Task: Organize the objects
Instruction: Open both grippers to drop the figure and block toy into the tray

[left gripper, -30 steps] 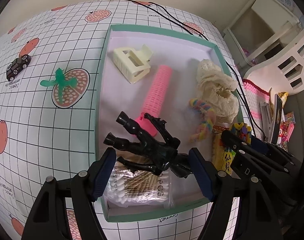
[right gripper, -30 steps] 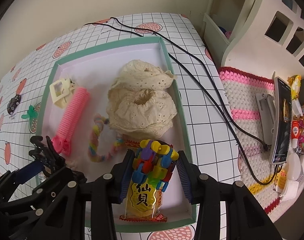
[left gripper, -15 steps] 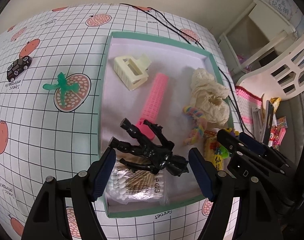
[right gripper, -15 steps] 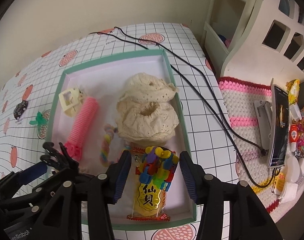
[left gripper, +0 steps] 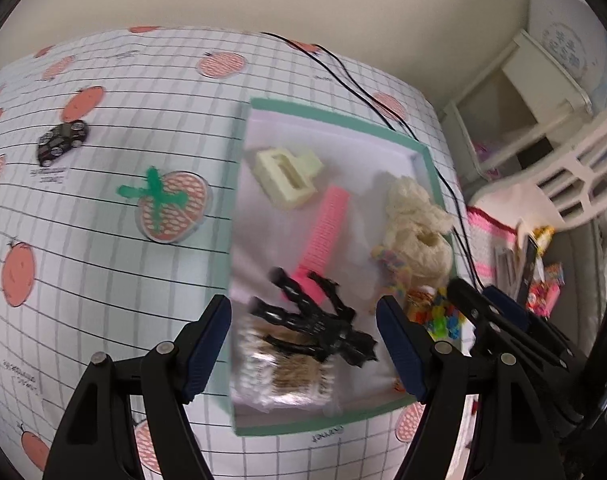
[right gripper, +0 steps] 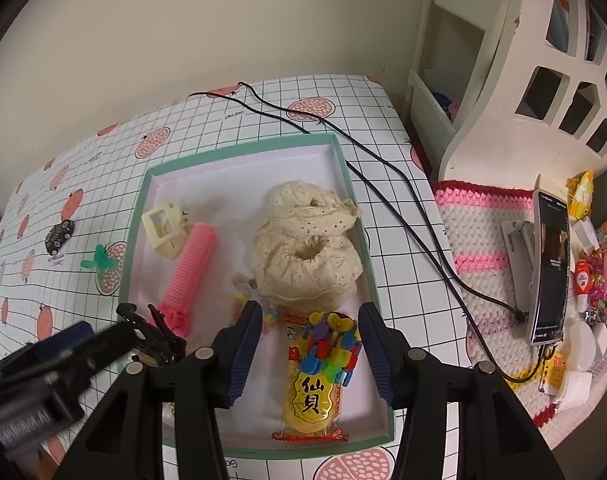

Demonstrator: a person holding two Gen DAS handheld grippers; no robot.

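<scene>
2 things are still out on the table (left gripper: 103,288): the little black toy car (left gripper: 62,142) and the green toy (left gripper: 156,193) on the berry picture. They sit near each other, to the left of the green tray (left gripper: 239,216).

The tray already holds the black figure (left gripper: 315,320), which lies partly on the bag of cotton swabs (left gripper: 283,376). It also holds the pink roller (right gripper: 191,264), the cream clip (right gripper: 165,226), the cream cloth (right gripper: 307,260), the snack pack (right gripper: 311,396) and the colorful block toy (right gripper: 331,344) on top of it.

Our left gripper (left gripper: 303,344) is spread wide and holds nothing. Our right gripper (right gripper: 309,356) is spread wide too, up above the block toy, holding nothing.

We think the next job is the green toy. We should keep the left claw open, swing it left over the tray wall, and go slow. The green toy looks thin and flat, so we should come straight down and pinch it across the middle. We should lift high so we do not bump the tray wall.
</scene>
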